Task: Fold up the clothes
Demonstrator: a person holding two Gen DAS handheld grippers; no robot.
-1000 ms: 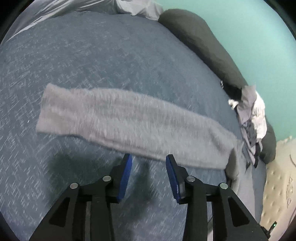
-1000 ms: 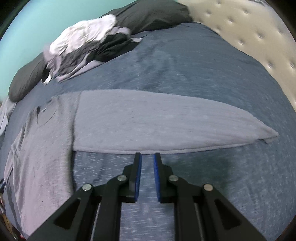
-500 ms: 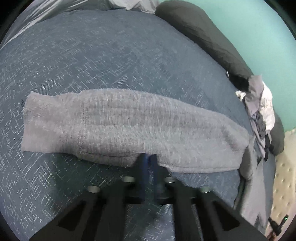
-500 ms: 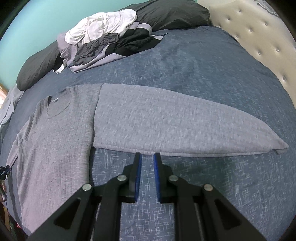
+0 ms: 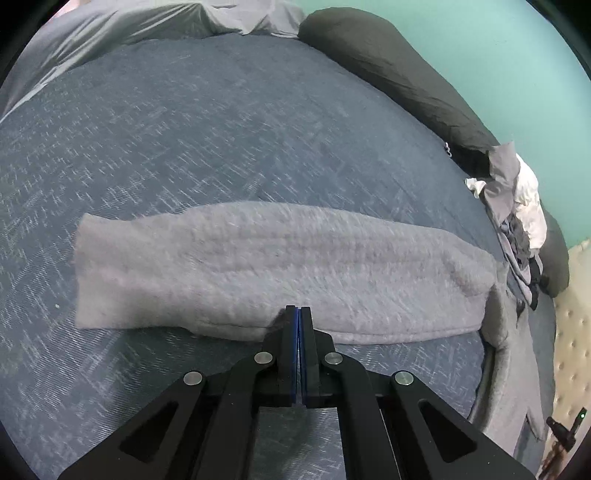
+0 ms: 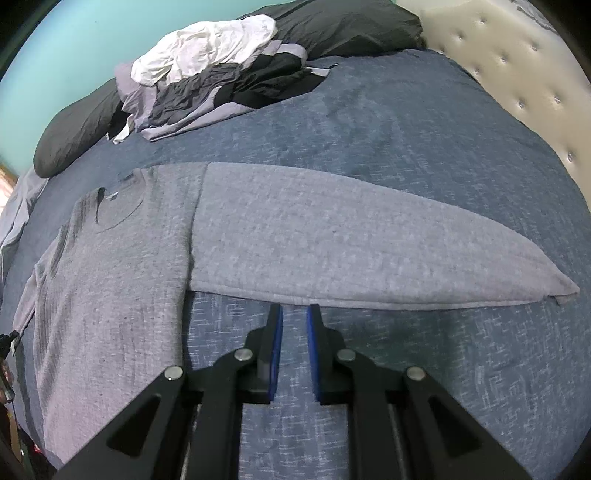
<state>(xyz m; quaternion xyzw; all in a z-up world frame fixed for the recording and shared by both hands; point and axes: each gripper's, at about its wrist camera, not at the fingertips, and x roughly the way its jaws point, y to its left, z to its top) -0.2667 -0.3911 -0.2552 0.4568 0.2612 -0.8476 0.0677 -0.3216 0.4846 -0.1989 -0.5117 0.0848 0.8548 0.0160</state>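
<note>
The bed [image 6: 424, 122], covered in blue fabric, carries a grey long-sleeved shirt [image 6: 110, 280] laid flat, one sleeve [image 5: 277, 269] stretched sideways. A pile of clothes [image 6: 207, 77] lies near the dark pillows [image 6: 343, 26]. Left claw [image 5: 297, 314]: pinched onto the near sleeve edge. Right claw [image 6: 294, 317]: narrow gap, empty, just short of the other sleeve's [image 6: 351, 236] hem.

Count: 1 grey long-sleeve shirt [image 6: 110, 280] spread flat, with 2 sleeves: 1 per wrist view ( [image 5: 266, 273], [image 6: 351, 251]). 1 bed, blue-grey cover [image 6: 424, 140]. 1 heap of loose clothes [image 6: 214, 77] at the far edge; item count inside it unreadable, at least white, black and lilac pieces. 2 dark pillows ( [image 6: 343, 26], [image 6: 77, 129]). 1 tufted headboard [image 6: 517, 55]. 2 tools: left [image 5: 297, 314], right [image 6: 294, 314].
</note>
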